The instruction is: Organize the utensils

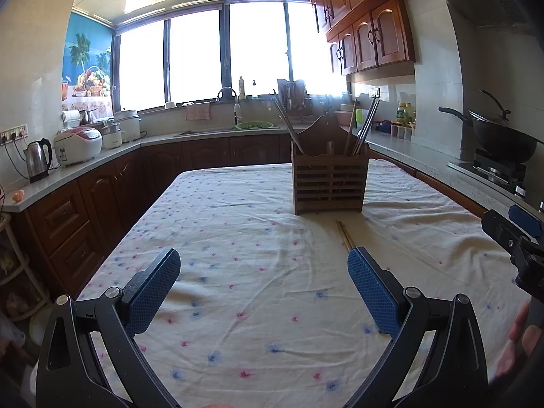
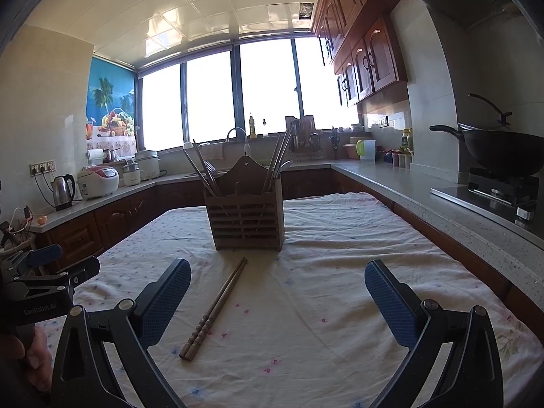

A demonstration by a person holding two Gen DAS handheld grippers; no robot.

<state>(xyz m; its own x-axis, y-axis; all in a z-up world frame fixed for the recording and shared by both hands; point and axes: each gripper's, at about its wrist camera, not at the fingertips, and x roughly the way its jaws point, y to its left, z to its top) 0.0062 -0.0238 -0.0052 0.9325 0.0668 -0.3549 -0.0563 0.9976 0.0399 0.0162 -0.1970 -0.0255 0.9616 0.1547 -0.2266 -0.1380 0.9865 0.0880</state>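
A: Item one?
B: Wooden utensil holder [image 2: 247,218], slatted front, arched back panel, standing upright on the flowered tablecloth. Holds chopsticks and metal cutlery [image 2: 204,171], all leaning outward to left and right.
A: Item two?
B: Pair of brown wooden chopsticks [image 2: 215,309], carved grip ends, lying flat side by side, touching, just before the holder, tips toward it.
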